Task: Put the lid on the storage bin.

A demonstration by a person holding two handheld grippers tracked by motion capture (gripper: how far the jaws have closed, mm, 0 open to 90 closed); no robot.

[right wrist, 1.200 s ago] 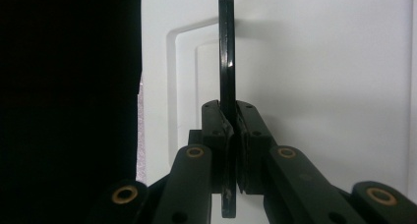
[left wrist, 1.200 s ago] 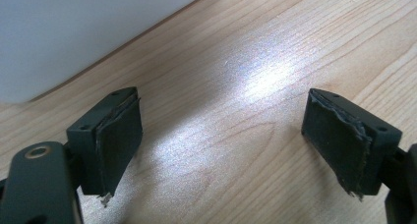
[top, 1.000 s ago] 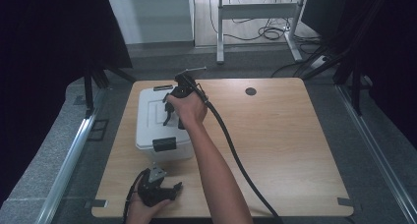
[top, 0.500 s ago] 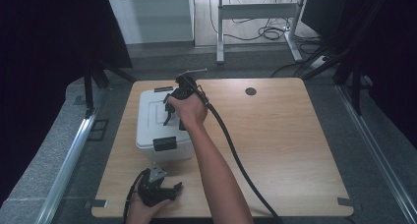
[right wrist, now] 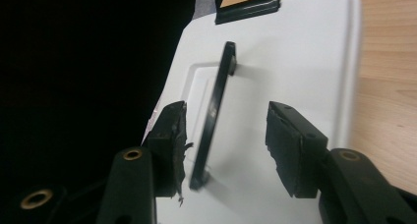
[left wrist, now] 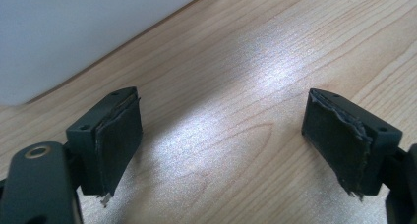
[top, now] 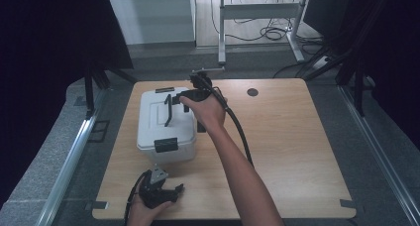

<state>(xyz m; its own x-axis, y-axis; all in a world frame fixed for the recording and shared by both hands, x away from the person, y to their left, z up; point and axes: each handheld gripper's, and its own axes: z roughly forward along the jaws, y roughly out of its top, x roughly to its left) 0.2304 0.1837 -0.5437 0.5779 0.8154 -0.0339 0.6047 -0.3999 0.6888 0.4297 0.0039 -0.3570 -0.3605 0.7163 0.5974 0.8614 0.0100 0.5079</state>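
White box (top: pixel 166 124) on wooden table (top: pixel 297 151). Right gripper (right wrist: pixel 226 140): jaws apart, straddling the box's black handle (right wrist: pixel 214 116). Left gripper (left wrist: pixel 221 135): jaws apart, over bare tabletop.

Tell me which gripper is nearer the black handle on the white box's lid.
Right. The right gripper is open over the lid with the black handle between its fingers; the left gripper rests on the table in front of the white box.
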